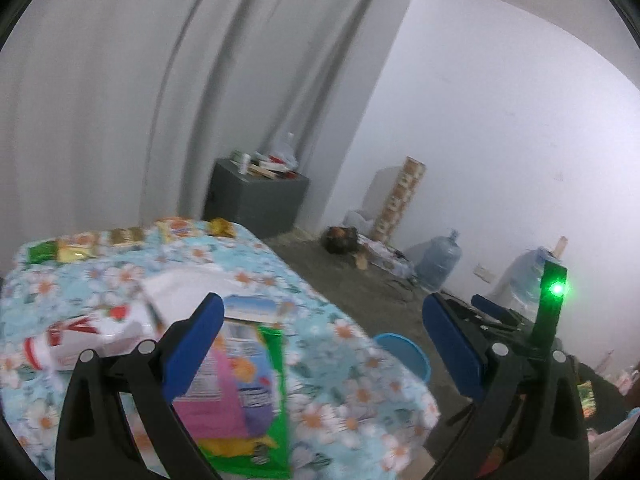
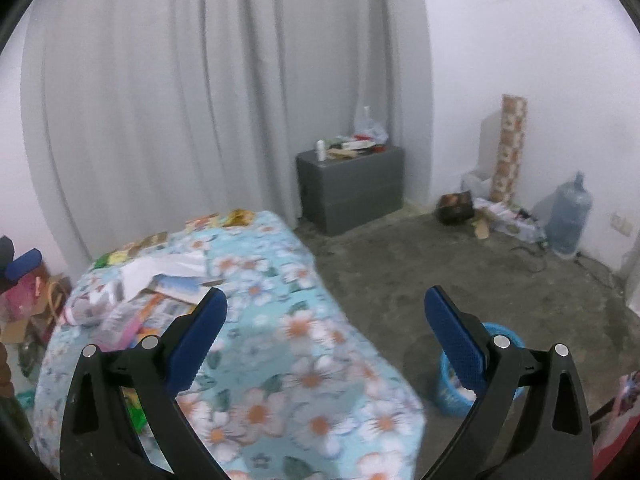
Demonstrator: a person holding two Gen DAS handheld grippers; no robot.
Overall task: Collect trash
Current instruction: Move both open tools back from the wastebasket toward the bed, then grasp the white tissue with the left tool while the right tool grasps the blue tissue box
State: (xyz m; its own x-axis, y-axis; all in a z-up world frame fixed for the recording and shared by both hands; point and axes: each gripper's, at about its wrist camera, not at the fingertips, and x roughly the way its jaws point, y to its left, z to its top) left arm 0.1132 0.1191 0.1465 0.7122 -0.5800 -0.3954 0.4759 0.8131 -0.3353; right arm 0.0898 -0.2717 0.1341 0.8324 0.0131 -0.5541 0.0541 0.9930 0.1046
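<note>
A table with a blue floral cloth (image 1: 340, 364) (image 2: 288, 360) holds trash: a green and pink snack wrapper (image 1: 244, 396), a red and white plastic bag (image 1: 80, 340), white paper (image 1: 188, 284) (image 2: 160, 266), and several small wrappers along the far edge (image 1: 120, 238) (image 2: 216, 218). My left gripper (image 1: 322, 334) is open, above the table's near right part, its left finger over the green wrapper. My right gripper (image 2: 325, 330) is open and empty above the table's right edge. A blue waste basket (image 2: 460, 384) (image 1: 404, 352) stands on the floor beside the table.
A grey cabinet (image 2: 352, 188) with clutter stands at the curtain. A patterned roll (image 2: 510, 148), a water jug (image 2: 568, 216) and floor clutter (image 2: 488, 208) lie by the right wall. The other gripper with a green light (image 1: 556, 290) shows at right. Bags (image 2: 32, 304) sit left of the table.
</note>
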